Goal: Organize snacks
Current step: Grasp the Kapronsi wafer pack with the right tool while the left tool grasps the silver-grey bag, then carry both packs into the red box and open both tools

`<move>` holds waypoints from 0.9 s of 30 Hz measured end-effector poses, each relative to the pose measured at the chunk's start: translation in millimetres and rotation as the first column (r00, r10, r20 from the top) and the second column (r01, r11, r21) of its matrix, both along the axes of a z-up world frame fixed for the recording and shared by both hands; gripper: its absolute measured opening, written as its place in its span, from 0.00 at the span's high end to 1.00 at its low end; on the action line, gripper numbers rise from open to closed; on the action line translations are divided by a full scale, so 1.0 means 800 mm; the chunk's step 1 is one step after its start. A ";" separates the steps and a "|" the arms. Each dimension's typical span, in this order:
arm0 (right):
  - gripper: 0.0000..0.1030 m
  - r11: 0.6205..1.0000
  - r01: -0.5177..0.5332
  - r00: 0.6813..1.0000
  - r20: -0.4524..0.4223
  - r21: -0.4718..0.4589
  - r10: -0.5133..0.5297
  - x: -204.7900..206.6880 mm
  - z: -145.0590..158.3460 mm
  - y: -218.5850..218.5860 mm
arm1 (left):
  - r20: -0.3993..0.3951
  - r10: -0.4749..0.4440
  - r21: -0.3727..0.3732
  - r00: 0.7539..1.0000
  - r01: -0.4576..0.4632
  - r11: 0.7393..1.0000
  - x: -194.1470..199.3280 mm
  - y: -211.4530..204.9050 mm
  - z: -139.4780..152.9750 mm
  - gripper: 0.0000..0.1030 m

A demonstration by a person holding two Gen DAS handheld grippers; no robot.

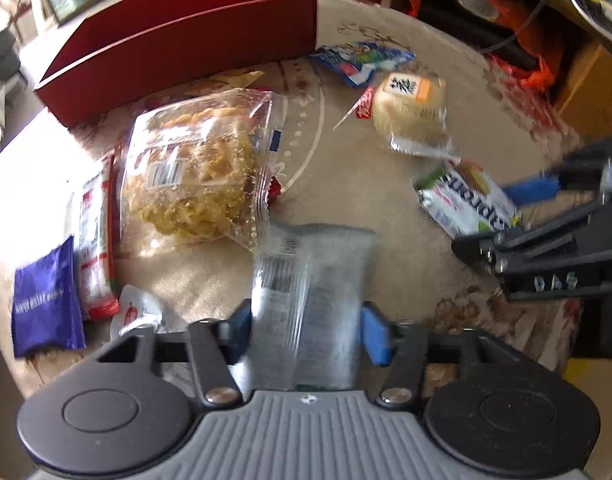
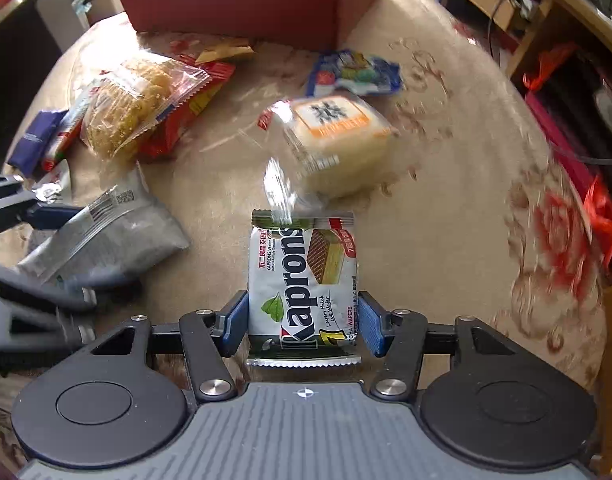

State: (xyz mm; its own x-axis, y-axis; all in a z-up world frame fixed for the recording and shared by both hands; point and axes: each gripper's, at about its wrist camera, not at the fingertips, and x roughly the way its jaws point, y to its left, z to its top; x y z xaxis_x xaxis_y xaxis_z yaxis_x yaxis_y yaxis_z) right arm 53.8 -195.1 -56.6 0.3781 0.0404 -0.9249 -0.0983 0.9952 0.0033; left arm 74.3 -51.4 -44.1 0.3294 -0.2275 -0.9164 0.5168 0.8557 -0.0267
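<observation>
A: Progress noted. The red box (image 2: pixel 242 4) at the far side of the table (image 2: pixel 445 208) is taken as landmark. Its inside is only partly seen, and no snack can be made out in it, so sorting is judged to be at an early stage.

B: Tools?

A: The Kaprons wafer pack (image 2: pixel 302 284) is pinched between the blue pads of the right gripper (image 2: pixel 302 322), well short of the red box. The grey foil packet (image 1: pixel 309 300) is pressed between the pads of the left gripper (image 1: pixel 306 330), also well short of the box. Both jaws are closed onto their packs; whether either pack is lifted off the cloth cannot be told.

B: What is left?

A: Most of it, by the look. The clear bag of yellow noodle snack (image 1: pixel 198 168) lies just in front of the box, over red wrappers. A blue-and-white packet (image 2: pixel 353 74) lies near the box's right corner, and a wrapped cream cake (image 2: pixel 337 140) sits nearer than that. A purple sachet (image 1: pixel 46 300) and a red-and-white stick pack (image 1: pixel 96 240) lie well off to the box's left.

B: Obstructions?

A: The cream cake and its clear wrapper tail lie between the wafer pack and the box. The noodle bag lies between the grey packet and the box. Both would likely need to be cleared from above.
</observation>
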 end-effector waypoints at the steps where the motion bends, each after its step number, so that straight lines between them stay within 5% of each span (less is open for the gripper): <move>1: 0.38 1.000 -0.004 1.000 0.002 -0.009 0.004 -0.003 0.000 0.000 | -0.009 0.026 -0.014 1.000 -0.026 1.000 0.001 0.003 0.001 0.57; 14: 0.38 0.997 -0.022 0.988 0.156 0.079 0.009 -0.036 0.058 -0.005 | 0.005 0.218 -0.078 0.976 -0.217 0.973 -0.022 0.019 0.031 0.63; 19: 0.38 0.992 -0.022 0.981 0.196 0.126 -0.003 -0.028 0.073 -0.007 | 0.027 0.210 -0.114 0.977 -0.206 0.972 -0.017 0.021 0.054 0.63; 27: 0.38 0.988 -0.030 0.982 0.190 0.153 0.000 -0.031 0.074 -0.003 | -0.063 0.170 -0.198 0.983 -0.179 0.964 -0.023 0.029 0.053 0.64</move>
